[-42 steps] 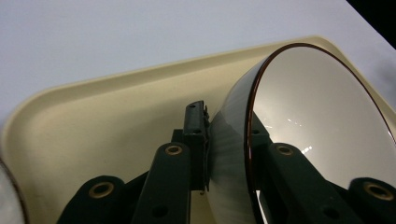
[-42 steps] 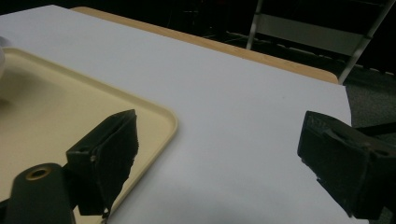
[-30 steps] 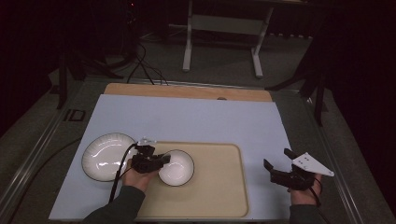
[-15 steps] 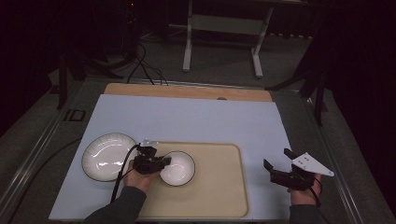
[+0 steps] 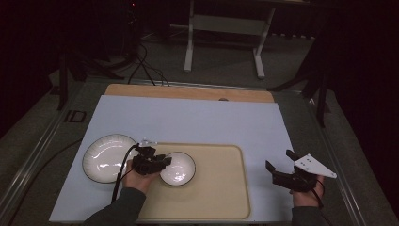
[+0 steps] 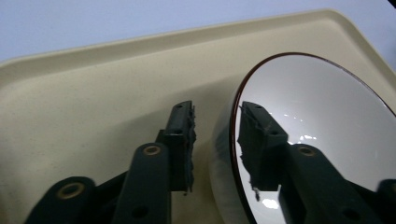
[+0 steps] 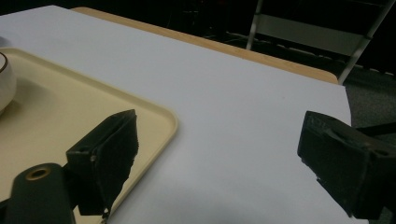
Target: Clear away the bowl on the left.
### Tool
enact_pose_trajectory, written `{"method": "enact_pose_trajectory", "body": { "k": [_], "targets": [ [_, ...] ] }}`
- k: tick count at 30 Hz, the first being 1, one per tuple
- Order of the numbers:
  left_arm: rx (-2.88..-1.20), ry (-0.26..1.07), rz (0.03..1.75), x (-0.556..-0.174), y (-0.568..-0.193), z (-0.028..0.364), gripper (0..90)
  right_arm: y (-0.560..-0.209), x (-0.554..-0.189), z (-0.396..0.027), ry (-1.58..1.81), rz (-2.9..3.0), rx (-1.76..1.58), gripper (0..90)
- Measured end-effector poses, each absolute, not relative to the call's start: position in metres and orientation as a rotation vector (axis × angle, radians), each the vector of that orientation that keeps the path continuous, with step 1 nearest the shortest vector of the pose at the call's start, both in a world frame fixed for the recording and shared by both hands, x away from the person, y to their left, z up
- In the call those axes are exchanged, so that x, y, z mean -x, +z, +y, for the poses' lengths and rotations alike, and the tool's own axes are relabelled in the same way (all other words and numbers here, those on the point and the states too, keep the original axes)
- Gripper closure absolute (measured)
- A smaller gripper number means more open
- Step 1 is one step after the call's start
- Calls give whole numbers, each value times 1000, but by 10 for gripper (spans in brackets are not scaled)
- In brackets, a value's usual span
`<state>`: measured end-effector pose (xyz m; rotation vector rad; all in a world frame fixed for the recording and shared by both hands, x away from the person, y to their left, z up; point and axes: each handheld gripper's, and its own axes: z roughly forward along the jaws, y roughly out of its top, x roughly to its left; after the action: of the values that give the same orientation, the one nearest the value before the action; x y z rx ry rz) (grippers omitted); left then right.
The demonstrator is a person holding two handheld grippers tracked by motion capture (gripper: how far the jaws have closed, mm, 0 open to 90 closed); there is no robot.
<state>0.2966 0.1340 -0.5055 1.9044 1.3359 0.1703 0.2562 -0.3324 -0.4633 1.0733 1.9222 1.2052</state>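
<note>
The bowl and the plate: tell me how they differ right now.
The bowl is smaller and deeper; the plate is wider and shallower. The bowl sits on the beige tray; the plate lies on the white table cover to the tray's left. The left tool straddles the bowl's rim, one jaw inside and one outside, while no tool grips the plate. Both are white, glossy and dark-rimmed.

Bowl [image 7: 5, 84] cut off at left edge in right gripper view. In left gripper view, bowl's lower part runs off the frame.
</note>
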Motion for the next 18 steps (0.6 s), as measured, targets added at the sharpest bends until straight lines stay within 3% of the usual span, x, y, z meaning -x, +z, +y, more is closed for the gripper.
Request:
{"method": "enact_pose_trajectory", "body": {
  "k": [5, 18],
  "targets": [
    [-1918, 214, 1328, -295, -501, 134, 553, -463, -256, -332, 1206, 1922, -1074, 120],
    [-1897, 246, 1297, -290, -490, 142, 433, -463, -256, -333, 1207, 1921, -1075, 120]
  ]
}}
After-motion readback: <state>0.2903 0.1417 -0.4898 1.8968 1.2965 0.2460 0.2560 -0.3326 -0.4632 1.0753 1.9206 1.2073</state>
